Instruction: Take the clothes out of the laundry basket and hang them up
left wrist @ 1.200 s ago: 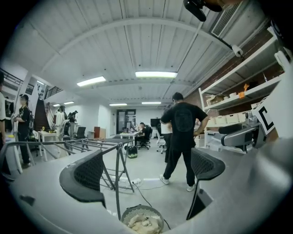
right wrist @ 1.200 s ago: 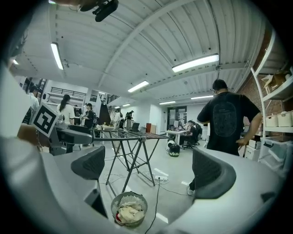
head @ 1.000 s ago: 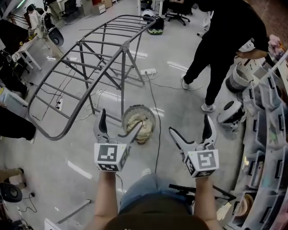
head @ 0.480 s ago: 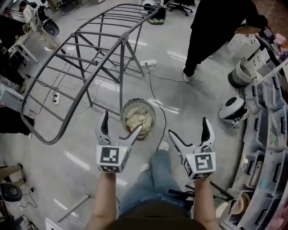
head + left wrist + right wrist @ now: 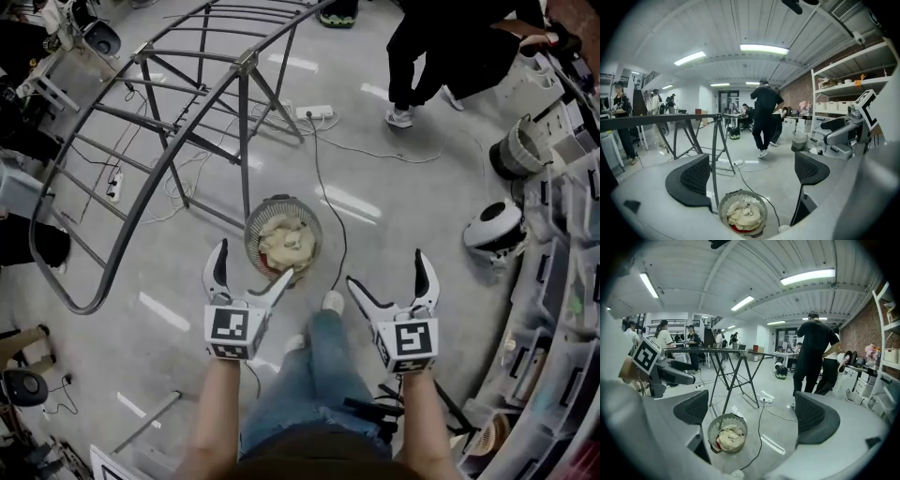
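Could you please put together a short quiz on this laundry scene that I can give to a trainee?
1. True or false: the left gripper is holding a garment.
2. The drying rack stands near the laundry basket. Where are the clothes? A) piled in the basket; B) draped over the rack; C) none are in view.
3. Fill in the gap: the right gripper's jaws stand ____.
Key: 1. False: its jaws are apart with nothing between them. 2. A: the rack's bars are bare. 3. Apart.
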`<state>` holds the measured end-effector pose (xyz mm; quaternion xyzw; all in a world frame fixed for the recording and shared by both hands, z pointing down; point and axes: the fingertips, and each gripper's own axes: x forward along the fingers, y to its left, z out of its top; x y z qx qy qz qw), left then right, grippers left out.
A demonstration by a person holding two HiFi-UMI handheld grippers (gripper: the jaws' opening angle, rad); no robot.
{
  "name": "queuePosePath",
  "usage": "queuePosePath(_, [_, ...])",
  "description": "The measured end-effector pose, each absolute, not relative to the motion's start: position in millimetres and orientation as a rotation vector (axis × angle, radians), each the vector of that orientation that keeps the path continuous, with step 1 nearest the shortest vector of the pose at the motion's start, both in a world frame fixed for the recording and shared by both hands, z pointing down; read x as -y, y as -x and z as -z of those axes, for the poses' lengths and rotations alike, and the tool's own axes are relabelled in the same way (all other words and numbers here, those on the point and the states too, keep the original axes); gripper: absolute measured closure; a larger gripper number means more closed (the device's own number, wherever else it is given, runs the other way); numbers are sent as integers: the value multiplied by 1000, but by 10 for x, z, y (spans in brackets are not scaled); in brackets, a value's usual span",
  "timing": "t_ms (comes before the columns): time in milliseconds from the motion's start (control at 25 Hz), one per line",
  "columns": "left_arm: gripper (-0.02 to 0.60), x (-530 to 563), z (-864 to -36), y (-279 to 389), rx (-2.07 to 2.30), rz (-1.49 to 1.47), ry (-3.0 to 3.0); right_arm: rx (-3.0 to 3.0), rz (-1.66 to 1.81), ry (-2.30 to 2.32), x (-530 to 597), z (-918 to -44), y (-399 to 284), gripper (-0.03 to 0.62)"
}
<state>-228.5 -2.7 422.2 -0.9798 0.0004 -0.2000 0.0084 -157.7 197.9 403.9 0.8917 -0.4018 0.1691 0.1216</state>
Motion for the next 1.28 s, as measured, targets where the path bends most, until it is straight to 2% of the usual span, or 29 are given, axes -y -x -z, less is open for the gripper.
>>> queuePosePath(240, [14, 85, -4559, 1868, -110, 753, 3090, 1247, -659, -2570, -1984, -4406, 1060, 28])
queuePosePath(680, [14, 183, -5737, 1468, -330, 1132, 3131, 1371, -819, -2409, -1815, -5236, 256, 28])
queuePosePath(1280, [15, 274, -7751, 1580, -539, 1657, 3151, 1351, -972, -2315, -1370, -6688, -117, 34])
